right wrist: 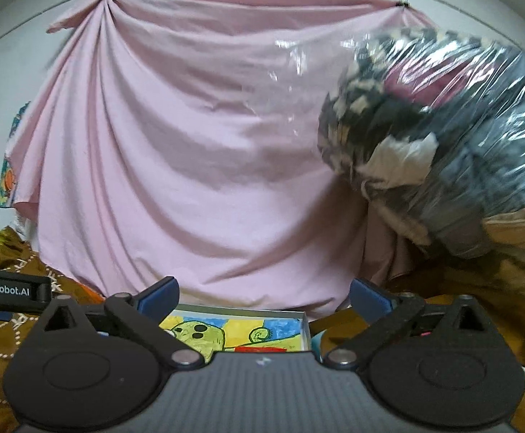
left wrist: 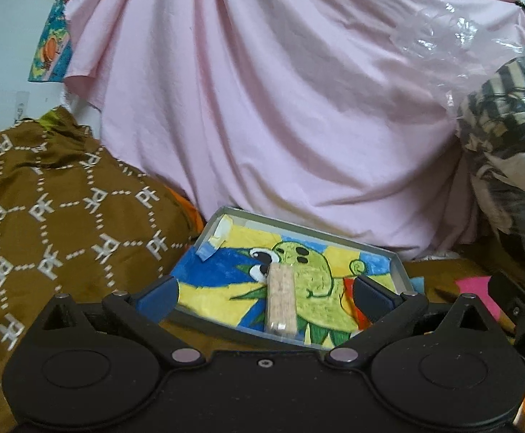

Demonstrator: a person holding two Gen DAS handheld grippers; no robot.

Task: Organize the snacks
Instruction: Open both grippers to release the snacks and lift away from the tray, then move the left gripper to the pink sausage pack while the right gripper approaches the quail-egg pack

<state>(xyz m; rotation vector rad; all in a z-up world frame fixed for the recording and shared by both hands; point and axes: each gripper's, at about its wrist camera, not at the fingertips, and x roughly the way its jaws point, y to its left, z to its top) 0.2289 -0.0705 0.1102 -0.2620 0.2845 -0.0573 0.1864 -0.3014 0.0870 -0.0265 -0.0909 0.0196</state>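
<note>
A shallow grey tray (left wrist: 401,270) lined with a bright cartoon drawing lies on the brown patterned cloth. A wrapped tan snack bar (left wrist: 280,297) lies inside it on the drawing. My left gripper (left wrist: 264,294) is open, its blue pads on either side of the tray's near part, the bar between them and untouched. My right gripper (right wrist: 264,297) is open and empty just above the same tray (right wrist: 306,328). The left gripper's body (right wrist: 10,290) shows at the left of the right wrist view.
A pink sheet (left wrist: 262,108) hangs behind the tray. A clear plastic bag of clothes (right wrist: 442,144) bulges at the right. A brown patterned cushion (left wrist: 46,198) rises at the left. Pink paper (left wrist: 475,285) lies right of the tray.
</note>
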